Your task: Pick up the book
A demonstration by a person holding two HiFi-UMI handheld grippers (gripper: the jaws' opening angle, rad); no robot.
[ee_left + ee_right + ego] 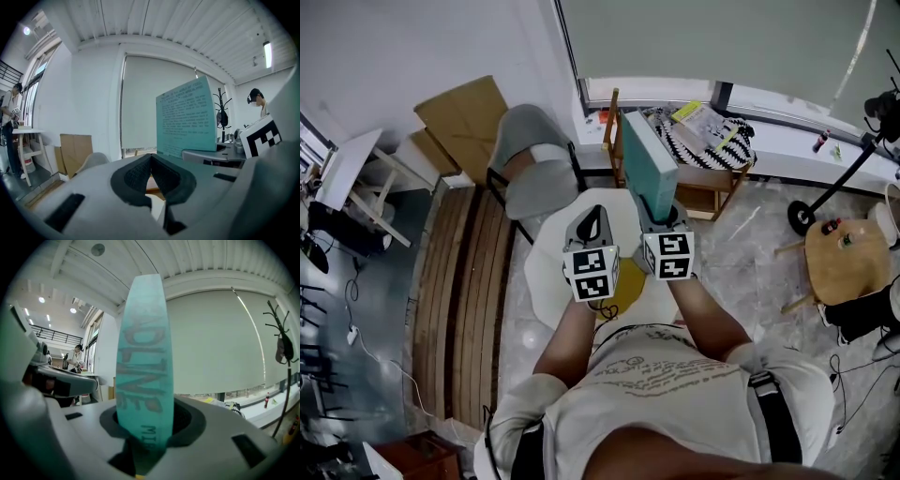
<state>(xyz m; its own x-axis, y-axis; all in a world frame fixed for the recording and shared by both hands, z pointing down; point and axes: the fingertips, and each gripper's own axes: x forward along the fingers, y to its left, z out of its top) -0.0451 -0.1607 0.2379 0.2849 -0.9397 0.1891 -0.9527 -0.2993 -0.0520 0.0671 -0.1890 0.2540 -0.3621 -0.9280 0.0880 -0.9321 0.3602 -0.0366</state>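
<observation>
A teal book (649, 159) stands upright in the air above the small white table (546, 272), with my right gripper (662, 221) shut on its lower end. In the right gripper view the book's spine (145, 357) faces the camera and fills the gap between the jaws of my right gripper (145, 430). My left gripper (593, 222) hovers just left of the right one, level with it. Its black pads (136, 176) meet at the tip with nothing between them. From the left gripper view the book's printed back cover (185, 119) shows to the right.
A grey chair (534, 159) stands beyond the table. A wooden rack with a striped bag (712, 141) sits by the window. A round wooden stool (848, 258) and a black tripod (830, 192) are at the right. Cardboard (469, 112) leans on the far wall.
</observation>
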